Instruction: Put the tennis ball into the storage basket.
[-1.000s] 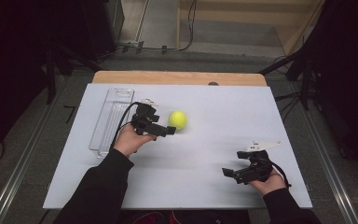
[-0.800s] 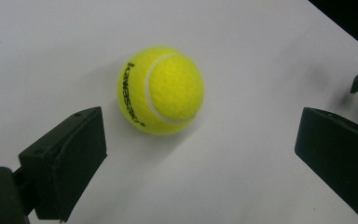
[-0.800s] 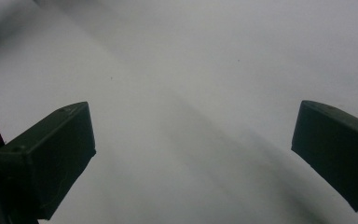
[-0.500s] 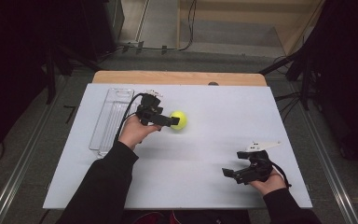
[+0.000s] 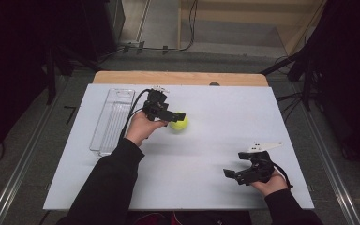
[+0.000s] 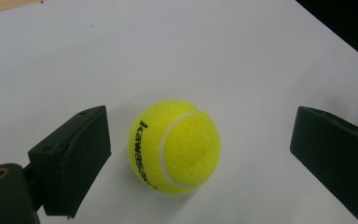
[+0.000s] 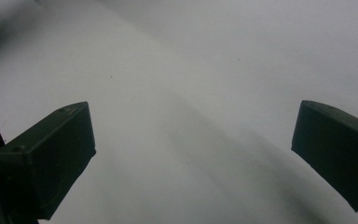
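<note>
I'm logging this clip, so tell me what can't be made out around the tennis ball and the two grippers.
- Tennis ball: the printed word runs off round its underside in the left gripper view; in the high view it is too small to read.
- Left gripper: in the high view its jaws overlap the ball, so their spread is unclear there.
- Clear tray: whether anything lies in it is too small to tell.
- Right gripper: the table beyond it is blurred.

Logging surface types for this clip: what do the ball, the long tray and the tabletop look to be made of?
Ball: fuzzy yellow felt with a smooth white seam and black print, likely a tennis ball. Tray: clear, glossy plastic by the look, since the table shows through its ribbed base. Tabletop: matte white sheet over a wooden-looking edge at the far side; material uncertain.
</note>
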`<state>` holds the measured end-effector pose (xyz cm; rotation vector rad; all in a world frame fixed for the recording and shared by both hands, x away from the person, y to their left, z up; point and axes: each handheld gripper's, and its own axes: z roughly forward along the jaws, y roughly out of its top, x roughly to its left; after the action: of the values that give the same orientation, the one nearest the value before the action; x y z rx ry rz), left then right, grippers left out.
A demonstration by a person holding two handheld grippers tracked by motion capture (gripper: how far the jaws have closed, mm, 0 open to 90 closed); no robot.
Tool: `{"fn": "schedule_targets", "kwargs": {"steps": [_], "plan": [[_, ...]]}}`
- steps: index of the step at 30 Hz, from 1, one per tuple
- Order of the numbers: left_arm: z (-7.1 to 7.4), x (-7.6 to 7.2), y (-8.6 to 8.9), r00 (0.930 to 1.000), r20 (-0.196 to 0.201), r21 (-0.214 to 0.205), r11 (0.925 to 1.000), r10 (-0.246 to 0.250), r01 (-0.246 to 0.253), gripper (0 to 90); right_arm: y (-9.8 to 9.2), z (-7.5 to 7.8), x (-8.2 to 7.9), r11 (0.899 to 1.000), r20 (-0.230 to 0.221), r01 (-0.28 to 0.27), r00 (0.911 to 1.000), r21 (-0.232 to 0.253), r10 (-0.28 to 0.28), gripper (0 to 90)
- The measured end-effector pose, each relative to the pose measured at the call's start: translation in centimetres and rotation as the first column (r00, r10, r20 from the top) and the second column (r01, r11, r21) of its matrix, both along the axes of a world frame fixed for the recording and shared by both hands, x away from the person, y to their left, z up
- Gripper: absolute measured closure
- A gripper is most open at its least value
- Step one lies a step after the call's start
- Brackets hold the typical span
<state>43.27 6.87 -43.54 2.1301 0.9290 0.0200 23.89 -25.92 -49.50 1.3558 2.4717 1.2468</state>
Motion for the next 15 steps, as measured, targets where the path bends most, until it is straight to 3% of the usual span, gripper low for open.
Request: {"fn": "schedule_targets", "kwargs": {"steps": [4,15], "plan": [[-0.1,0.6,-0.7,1.0000,0.008,-0.011,0.9999,0.003,-0.003,5.2,0.0,0.0,0.0,1.000,0.001,-0.004,1.0000,-0.001,0.004,0.0],[-0.9,1.5,-1.7,0.9998,0.011,0.008,0.9999,0.014,-0.014,5.8,0.0,0.0,0.0,1.000,-0.003,0.000,1.0000,-0.001,0.000,0.0]]}}
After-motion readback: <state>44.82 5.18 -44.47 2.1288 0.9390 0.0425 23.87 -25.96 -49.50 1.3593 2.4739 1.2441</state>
